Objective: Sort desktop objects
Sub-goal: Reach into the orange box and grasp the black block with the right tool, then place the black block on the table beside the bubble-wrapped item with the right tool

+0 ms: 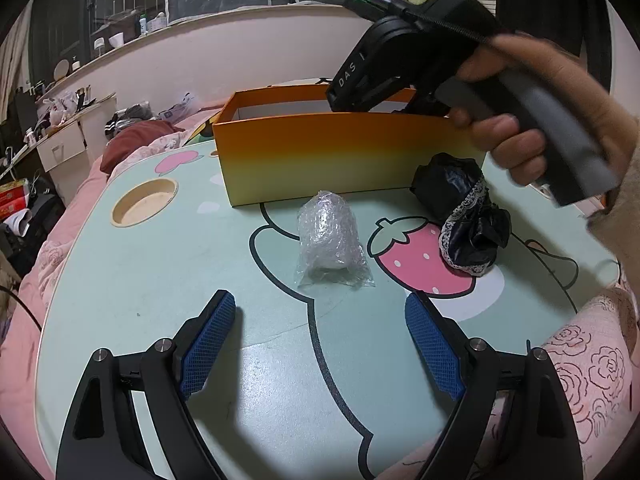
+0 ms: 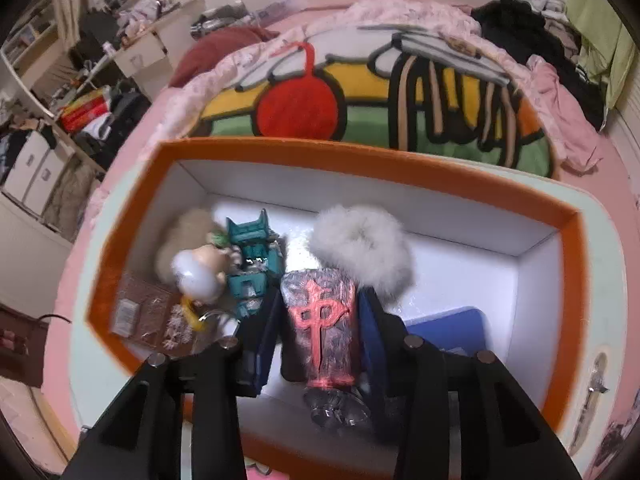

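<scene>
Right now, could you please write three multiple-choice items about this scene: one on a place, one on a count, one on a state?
1. Where is the bubble-wrapped bundle?
A. inside the box
B. on the table in front of the orange box
C. on the bed

2. How many loose things lie on the table outside the box?
A. two
B. four
C. none

3. The left gripper is:
A. shut on a toy
B. open, holding nothing
C. out of view

Key: B, it lies before the box wall; A, the bundle and the black lace-trimmed cloth; B, jaws apart over bare table.

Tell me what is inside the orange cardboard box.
Inside the orange cardboard box: a grey fluffy scrunchie, a teal toy robot, a round-headed figurine, a brown packet. Blue item partly hidden.
</scene>
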The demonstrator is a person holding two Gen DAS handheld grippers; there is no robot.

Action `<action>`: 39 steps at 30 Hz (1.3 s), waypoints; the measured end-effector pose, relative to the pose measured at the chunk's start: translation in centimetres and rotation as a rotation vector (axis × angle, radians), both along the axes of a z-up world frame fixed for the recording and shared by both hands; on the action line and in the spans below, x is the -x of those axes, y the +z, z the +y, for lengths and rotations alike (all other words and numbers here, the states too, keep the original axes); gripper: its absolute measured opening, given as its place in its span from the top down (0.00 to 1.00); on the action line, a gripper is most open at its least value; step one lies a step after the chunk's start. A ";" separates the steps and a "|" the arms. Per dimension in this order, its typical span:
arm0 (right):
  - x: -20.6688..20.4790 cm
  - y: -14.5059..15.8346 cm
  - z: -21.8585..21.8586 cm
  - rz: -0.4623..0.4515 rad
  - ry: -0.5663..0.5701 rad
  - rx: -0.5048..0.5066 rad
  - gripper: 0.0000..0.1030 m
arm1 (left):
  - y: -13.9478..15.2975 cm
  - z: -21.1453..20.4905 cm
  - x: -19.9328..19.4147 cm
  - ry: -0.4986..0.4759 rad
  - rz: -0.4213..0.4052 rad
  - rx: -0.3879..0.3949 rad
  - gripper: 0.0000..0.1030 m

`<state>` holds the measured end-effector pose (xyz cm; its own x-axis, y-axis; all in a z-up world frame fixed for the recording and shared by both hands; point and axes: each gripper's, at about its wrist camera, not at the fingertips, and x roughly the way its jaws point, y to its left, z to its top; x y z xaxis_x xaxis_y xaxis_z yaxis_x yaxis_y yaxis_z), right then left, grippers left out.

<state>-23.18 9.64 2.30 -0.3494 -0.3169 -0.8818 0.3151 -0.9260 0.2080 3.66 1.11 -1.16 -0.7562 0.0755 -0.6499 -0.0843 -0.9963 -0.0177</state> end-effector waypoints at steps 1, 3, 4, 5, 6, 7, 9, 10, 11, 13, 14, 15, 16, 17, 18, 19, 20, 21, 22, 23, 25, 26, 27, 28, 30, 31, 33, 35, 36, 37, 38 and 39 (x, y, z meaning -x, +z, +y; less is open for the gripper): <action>0.1 -0.2 0.3 -0.007 -0.001 0.016 0.61 | 0.1 -0.1 0.2 0.000 0.000 -0.001 0.16; 0.2 -0.6 0.8 -0.004 0.016 0.037 0.61 | 0.2 -0.1 0.1 0.000 0.000 0.001 0.16; 0.1 -0.4 1.1 -0.007 0.019 0.045 0.61 | 0.2 0.0 0.1 0.000 -0.001 0.000 0.16; 0.2 -0.4 1.4 -0.008 0.017 0.060 0.62 | 0.2 0.0 0.1 0.000 -0.001 0.000 0.16; 0.2 -0.4 2.2 -0.008 0.002 0.101 0.62 | 0.3 0.0 0.1 0.000 0.000 0.000 0.16; -0.1 0.1 2.9 0.001 -0.011 0.151 0.62 | 0.3 -0.1 0.2 -0.001 -0.001 0.000 0.16; -1.4 1.6 4.1 0.058 -0.024 0.242 0.62 | 0.3 0.0 0.1 -0.001 -0.001 -0.001 0.16; -2.2 2.5 4.7 0.097 -0.030 0.273 0.62 | 0.3 0.0 0.2 0.000 -0.001 0.000 0.16; -3.3 3.5 5.5 0.145 -0.036 0.303 0.62 | 0.3 0.0 0.2 0.000 -0.001 0.000 0.16; -5.8 6.0 6.9 0.239 -0.043 0.357 0.62 | 0.3 0.0 0.2 0.001 -0.001 0.000 0.16; -7.1 7.2 7.4 0.274 -0.036 0.375 0.62 | 0.3 0.0 0.1 0.001 -0.001 0.001 0.16; -8.6 8.3 7.7 0.299 -0.019 0.382 0.62 | 0.3 0.0 0.2 0.001 -0.001 0.000 0.16; -9.6 8.8 7.5 0.301 -0.001 0.376 0.62 | 0.3 -0.1 0.2 0.001 -0.001 -0.001 0.16; -11.1 8.8 7.4 0.284 0.034 0.357 0.62 | 0.3 -0.1 0.2 0.001 -0.002 -0.001 0.16; -11.8 8.6 6.8 0.264 0.055 0.339 0.62 | 0.3 -0.1 0.2 0.001 -0.002 -0.001 0.16; -12.2 8.0 5.9 0.237 0.074 0.317 0.62 | 0.3 0.0 0.2 0.001 -0.002 -0.001 0.16; -12.9 6.5 5.5 0.189 0.091 0.292 0.62 | 0.3 -0.1 0.2 0.001 -0.002 -0.001 0.16; -13.1 5.6 5.0 0.155 0.096 0.282 0.62 | 0.3 -0.1 0.2 0.001 -0.002 -0.001 0.16; -13.4 4.5 4.8 0.122 0.101 0.269 0.62 | 0.3 -0.1 0.2 0.001 -0.002 -0.001 0.16; -13.6 3.2 4.3 0.097 0.102 0.243 0.62 | 0.3 -0.1 0.2 0.001 -0.002 -0.001 0.16; -13.2 1.4 3.6 0.100 0.092 0.200 0.61 | 0.3 0.0 0.2 0.001 -0.002 -0.001 0.16; -12.9 1.2 3.6 0.109 0.087 0.215 0.61 | 0.3 0.0 0.2 0.002 -0.002 -0.001 0.16; -12.8 1.4 3.7 0.125 0.075 0.224 0.61 | 0.3 0.0 0.3 0.002 -0.002 -0.001 0.16; -12.9 1.7 3.9 0.153 0.058 0.224 0.61 | 0.3 -0.1 0.3 0.002 -0.002 -0.002 0.16; -13.9 3.1 4.8 0.227 0.037 0.245 0.48 | 0.3 0.0 0.3 0.002 -0.002 -0.002 0.16; -14.4 3.7 5.3 0.259 0.035 0.263 0.35 | 0.3 0.0 0.3 0.002 -0.002 -0.001 0.16; -16.3 4.7 6.6 0.346 0.017 0.252 0.27 | 0.3 0.0 0.3 0.002 -0.002 -0.001 0.16; -18.2 4.4 7.7 0.392 -0.010 0.163 0.27 | 0.3 -0.1 0.3 0.002 -0.003 -0.002 0.16; -18.8 4.0 8.2 0.397 -0.017 0.137 0.27 | 0.3 -0.1 0.3 0.002 -0.003 -0.002 0.16; -19.4 3.5 8.7 0.391 -0.020 0.119 0.27 | 0.3 0.0 0.3 0.002 -0.003 -0.002 0.16; -20.1 2.7 9.2 0.375 -0.020 0.100 0.27 | 0.3 -0.1 0.3 0.003 -0.003 -0.001 0.16; -20.7 1.7 9.7 0.356 -0.022 0.079 0.27 | 0.3 -0.1 0.3 0.003 -0.003 -0.002 0.16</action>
<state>-2.50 19.33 3.99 -0.6372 -0.3683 -0.6770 0.3608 -0.9188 0.1602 3.32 1.06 -0.89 -0.7545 0.0743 -0.6521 -0.0813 -0.9965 -0.0196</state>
